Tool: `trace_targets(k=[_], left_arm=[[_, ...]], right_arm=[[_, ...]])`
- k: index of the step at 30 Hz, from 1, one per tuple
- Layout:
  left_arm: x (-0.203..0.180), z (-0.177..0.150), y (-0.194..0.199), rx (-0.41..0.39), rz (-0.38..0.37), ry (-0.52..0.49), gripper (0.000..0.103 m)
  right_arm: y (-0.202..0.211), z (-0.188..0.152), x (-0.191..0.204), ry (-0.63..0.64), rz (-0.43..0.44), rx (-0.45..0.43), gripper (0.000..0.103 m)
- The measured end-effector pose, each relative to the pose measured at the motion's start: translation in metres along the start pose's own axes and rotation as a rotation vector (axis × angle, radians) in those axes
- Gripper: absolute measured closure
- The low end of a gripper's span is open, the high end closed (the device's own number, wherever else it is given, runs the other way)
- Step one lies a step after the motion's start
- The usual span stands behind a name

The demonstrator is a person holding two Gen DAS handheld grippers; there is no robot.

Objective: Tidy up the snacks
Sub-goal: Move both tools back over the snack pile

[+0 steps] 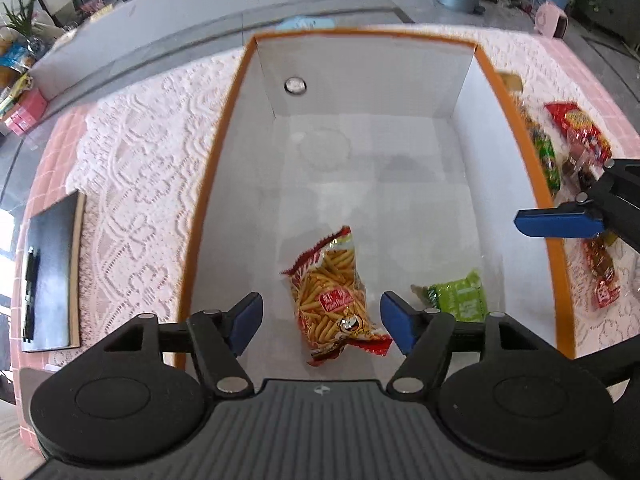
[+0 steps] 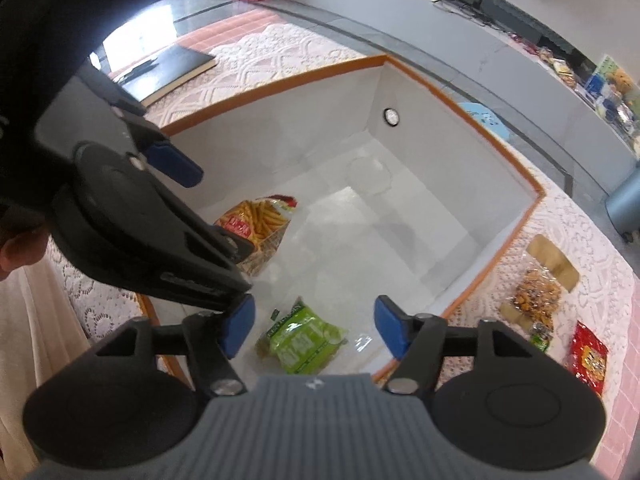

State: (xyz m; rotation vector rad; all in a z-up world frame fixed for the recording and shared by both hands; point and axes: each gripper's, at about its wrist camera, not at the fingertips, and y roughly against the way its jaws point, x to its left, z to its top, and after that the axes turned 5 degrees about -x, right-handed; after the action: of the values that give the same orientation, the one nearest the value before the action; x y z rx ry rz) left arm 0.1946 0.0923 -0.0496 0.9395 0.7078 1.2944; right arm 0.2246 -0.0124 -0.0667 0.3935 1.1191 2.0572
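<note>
Both hand-held grippers, left (image 1: 322,322) and right (image 2: 314,330), hang spread wide, holding nothing. Inside the white box (image 1: 468,112) lie a red fries bag (image 1: 334,292) and a green bag (image 2: 304,340). Only the right view shows a nut bag (image 2: 536,292) outside the box on the bench (image 2: 592,240).

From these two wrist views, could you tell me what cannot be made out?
- Red fries packet: lower part hidden by the left gripper, right view.
- Snacks on the lace cloth: blurred, partly behind the box rim, left view.
- Packet print: too small, both views.
</note>
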Motion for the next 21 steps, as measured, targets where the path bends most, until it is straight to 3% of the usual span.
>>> trace_targets(k=[3,6,9,15,21], left_arm=[[-0.001,0.001,0.014,-0.061,0.009,0.004,0.023],[-0.004,0.002,0.032,-0.143,0.001,0.02,0.023],[-0.013,0.002,0.052,-0.236,-0.003,0.009,0.023],[-0.043,-0.002,0.087,-0.406,-0.007,-0.048,0.023],[-0.083,-0.01,0.108,-0.529,-0.023,-0.111,0.023]], right_arm=[[0.012,0.0,-0.003,-0.022,0.0,-0.026,0.032],[0.028,-0.003,-0.005,-0.04,-0.028,-0.072,0.022],[0.048,-0.009,-0.009,-0.072,-0.079,-0.134,0.022],[0.09,-0.037,-0.028,-0.178,-0.23,-0.279,0.022],[0.128,-0.081,-0.053,-0.308,-0.359,-0.375,0.014]])
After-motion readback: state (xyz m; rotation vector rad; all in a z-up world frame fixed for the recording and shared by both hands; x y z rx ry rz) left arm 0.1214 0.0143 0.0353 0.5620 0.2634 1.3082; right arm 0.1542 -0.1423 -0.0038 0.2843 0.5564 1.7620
